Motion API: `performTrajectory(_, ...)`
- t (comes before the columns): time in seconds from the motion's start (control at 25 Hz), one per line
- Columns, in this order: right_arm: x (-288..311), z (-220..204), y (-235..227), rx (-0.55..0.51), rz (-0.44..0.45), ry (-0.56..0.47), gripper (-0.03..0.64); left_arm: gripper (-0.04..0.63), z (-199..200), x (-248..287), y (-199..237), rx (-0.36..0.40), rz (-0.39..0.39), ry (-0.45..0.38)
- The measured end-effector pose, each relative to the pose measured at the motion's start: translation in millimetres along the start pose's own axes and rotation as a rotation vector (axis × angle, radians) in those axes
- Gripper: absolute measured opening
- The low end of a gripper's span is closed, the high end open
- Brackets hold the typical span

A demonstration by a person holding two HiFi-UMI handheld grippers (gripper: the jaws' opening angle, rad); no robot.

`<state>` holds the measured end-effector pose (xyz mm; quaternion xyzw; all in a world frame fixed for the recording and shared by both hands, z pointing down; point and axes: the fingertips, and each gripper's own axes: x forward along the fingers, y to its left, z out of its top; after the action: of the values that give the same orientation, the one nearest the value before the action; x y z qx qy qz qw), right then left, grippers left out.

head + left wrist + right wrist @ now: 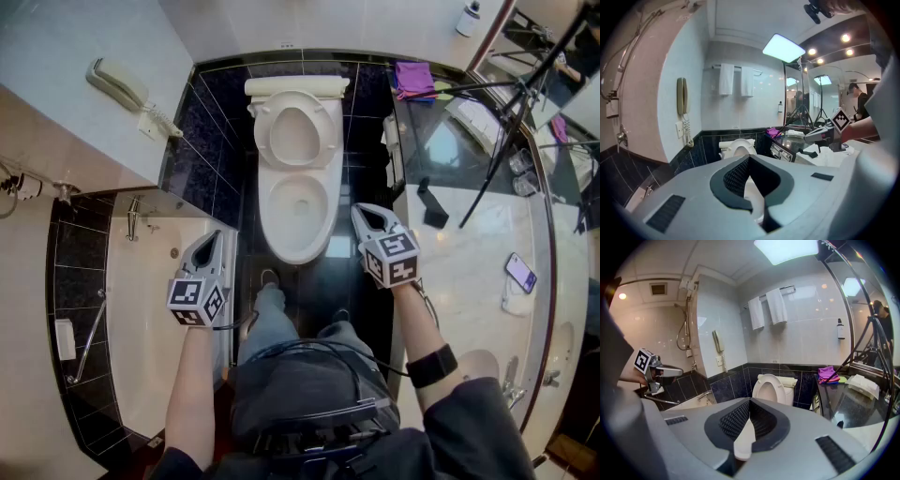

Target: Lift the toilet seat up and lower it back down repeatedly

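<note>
The toilet seat (292, 133) is standing raised, leaning back toward the cistern (295, 87) above the open bowl (300, 211). The lifting half looks done, so lowering is probably coming next. That calls for one gripper reaching the seat's upper rim and tipping it forward gently.

The left gripper (213, 239) and right gripper (362, 212) are hovering either side of the bowl's front, both clenched on nothing and clear of the toilet. The person's foot (270, 279) is resting just before the bowl.

A bathtub (141, 328) is lying to the left. A vanity counter (469, 272) to the right is carrying a purple cloth (412, 80) and a smartphone (520, 272), with a tripod (506, 141) leaning over it. Nothing seems to be blocking the reach.
</note>
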<state>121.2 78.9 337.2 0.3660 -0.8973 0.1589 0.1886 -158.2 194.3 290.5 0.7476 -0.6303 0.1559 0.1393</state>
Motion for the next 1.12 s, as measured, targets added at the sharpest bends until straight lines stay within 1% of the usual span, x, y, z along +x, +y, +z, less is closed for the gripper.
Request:
performTrajectory(0.16, 43.8, 16.0, -7.6, -0.132, -0.033, 0.025, 0.025, 0.000, -13.0, 37.9, 12.9, 0.014, -0.042, 0.007)
performTrajectory(0.2, 55.9, 19.9, -9.1, -0.164, -0.042, 0.033, 0.045, 0.000, -16.3, 48.7, 16.0, 0.017, -0.056, 0.007)
performTrajectory(0.28, 81.8, 22.5, -16.6, -0.217, -0.071, 0.052, 0.063, 0.000, -20.8, 72.6, 23.0, 0.029, -0.083, 0.008)
performTrajectory(0.4, 126.4, 26.5, -33.9, -0.266, -0.112, 0.096, 0.101, 0.000, -21.3, 108.8, 36.4, 0.034, -0.111, 0.009)
performTrajectory(0.56, 186.8, 40.3, -58.5, -0.363, -0.141, 0.155, 0.169, 0.000, -27.5, 152.5, 47.7, 0.073, -0.148, 0.024)
performTrajectory(0.64, 218.0, 47.8, -70.9, -0.427, -0.149, 0.180, 0.198, 0.000, -30.1, 174.8, 56.2, 0.078, -0.150, 0.022)
performTrajectory(0.76, 265.8, 55.7, -85.9, -0.504, -0.155, 0.212, 0.209, 0.000, -33.6, 204.1, 68.5, 0.074, -0.148, 0.023)
performTrajectory(0.96, 342.3, 71.1, -112.2, -0.628, -0.169, 0.247, 0.209, 0.000, -38.4, 252.9, 79.6, 0.047, -0.158, 0.030)
performTrajectory(1.12, 393.6, 75.5, -132.9, -0.693, -0.182, 0.270, 0.209, 0.000, -40.5, 291.0, 90.5, 0.066, -0.162, 0.033)
